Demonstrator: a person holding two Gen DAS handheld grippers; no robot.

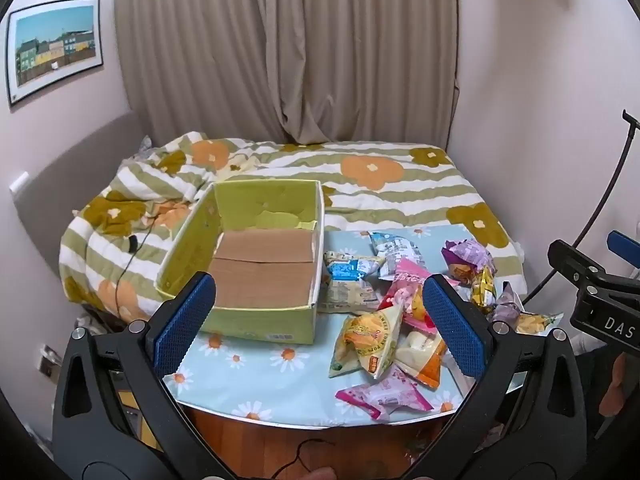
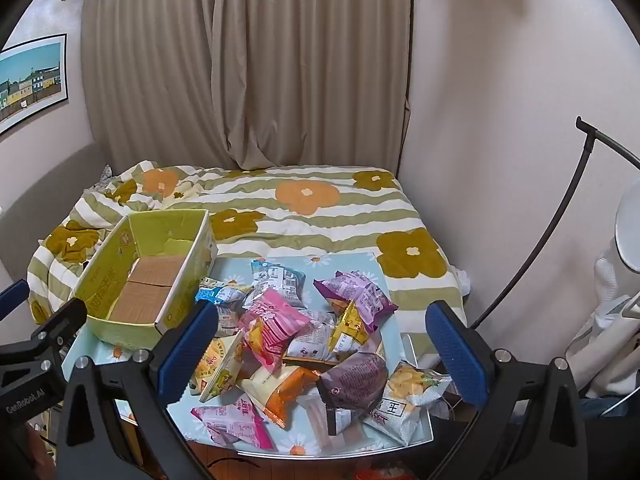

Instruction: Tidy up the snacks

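Observation:
An empty yellow-green cardboard box point(image 1: 256, 320) with a brown bottom stands on the left of a small table point(image 1: 240, 376) covered in a light blue daisy cloth. It also shows in the right wrist view point(image 2: 120, 330). A pile of several snack packets point(image 1: 380, 320) lies right of the box, including pink point(image 2: 272, 324), purple point(image 2: 356, 292) and yellow point(image 1: 368, 344) ones. My left gripper point(image 1: 320, 328) is open and empty, above the table's near edge. My right gripper point(image 2: 324, 350) is open and empty, over the pile point(image 2: 304, 344).
A bed with a striped flower quilt point(image 1: 360, 176) lies behind the table, with beige curtains beyond. A black curved stand point(image 2: 552, 232) and white objects stand at the right. A black cable point(image 1: 124, 268) hangs off the bed's left side. Wooden floor shows below the table.

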